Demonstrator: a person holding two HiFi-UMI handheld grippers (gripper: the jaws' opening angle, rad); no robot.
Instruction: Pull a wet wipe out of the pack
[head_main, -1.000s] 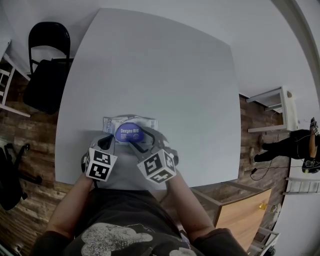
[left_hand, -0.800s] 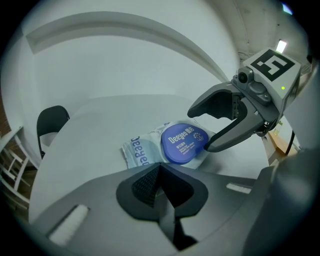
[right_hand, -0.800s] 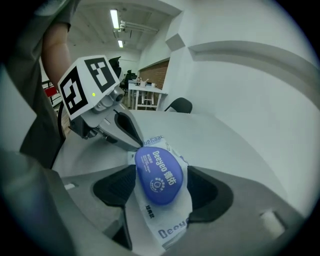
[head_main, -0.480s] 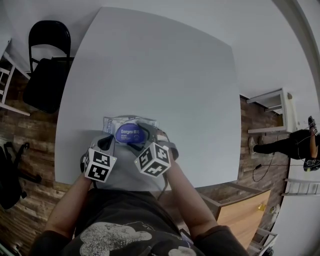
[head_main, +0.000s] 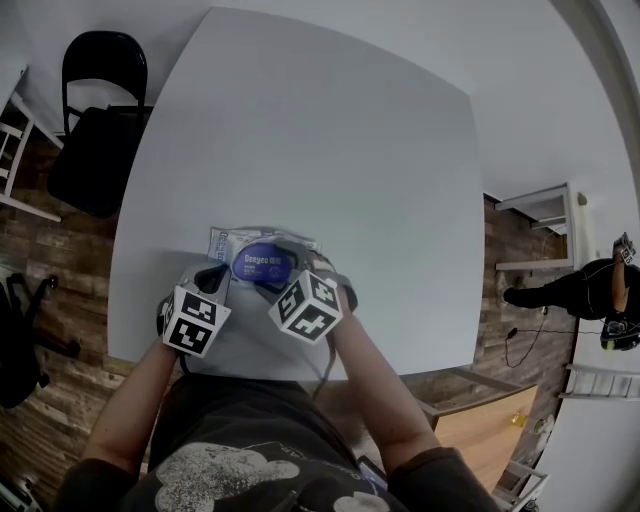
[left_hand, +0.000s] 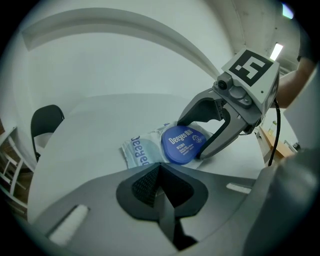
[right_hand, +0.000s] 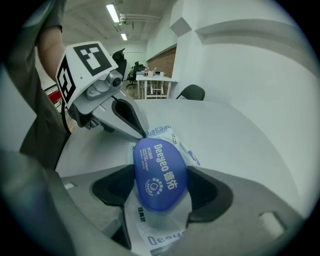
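**A:** Position of the pack to be entered.

**B:** It is noted lying flat on the white worktop, close to the near edge and somewhat left of centre. Its blue oval lid faces up and has not yet been lifted. No wipe is seen.

**A:** State of each tool?

**B:** The left hand-held gripper is recorded with its jaws together and nothing between them. Its tip is set down at the left side of the lid, apparently on the pack; firm contact cannot be confirmed. The right hand-held gripper is recorded with its jaws spread wide, having just been opening. The lid stands between them, one jaw to either side, and no squeeze on it is seen.

**A:** Step in hand?

**B:** It is judged to be the opening step: the pack is steadied from the left while the lid is approached from the right. Extraction is not yet begun.

**A:** Requirements for the next move?

**B:** A lid edge or tab would have to be caught and hinged up, with downward pressure kept at the left so the light pack is not dragged or lifted with it. Only then could the top wipe be pinched and drawn out.
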